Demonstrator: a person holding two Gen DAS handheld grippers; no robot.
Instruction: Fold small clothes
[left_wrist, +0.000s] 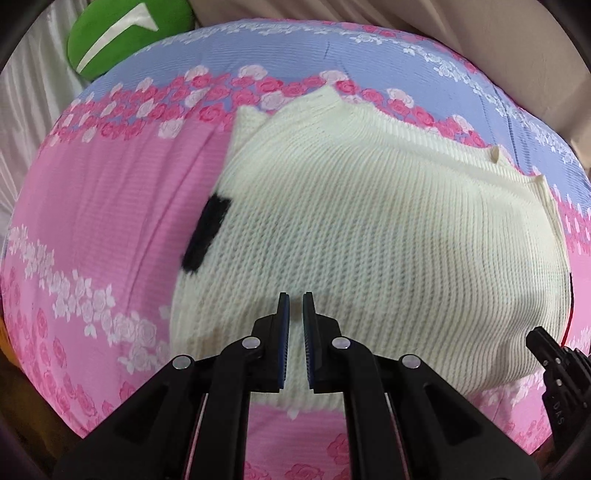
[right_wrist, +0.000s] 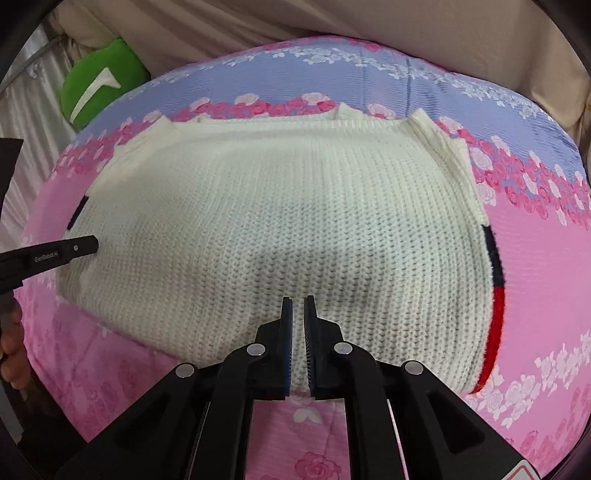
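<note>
Hovering over the white knit sweater (right_wrist: 266, 221), I hold my right gripper (right_wrist: 298, 314) and left gripper (left_wrist: 296, 310) with jaws nearly pressed together, pinching nothing. It lies flat on the pink floral bedspread (right_wrist: 535, 277), sleeves apparently tucked in, probably so its near hem is easy to grasp for the next fold.

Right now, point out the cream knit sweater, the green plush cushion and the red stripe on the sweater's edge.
cream knit sweater (right_wrist: 280, 206): right wrist view, middle of the knit body.
green plush cushion (left_wrist: 129, 35): left wrist view, green face beside its white mark.
red stripe (right_wrist: 496, 317): right wrist view, mid-stripe on the sweater's right edge.
</note>
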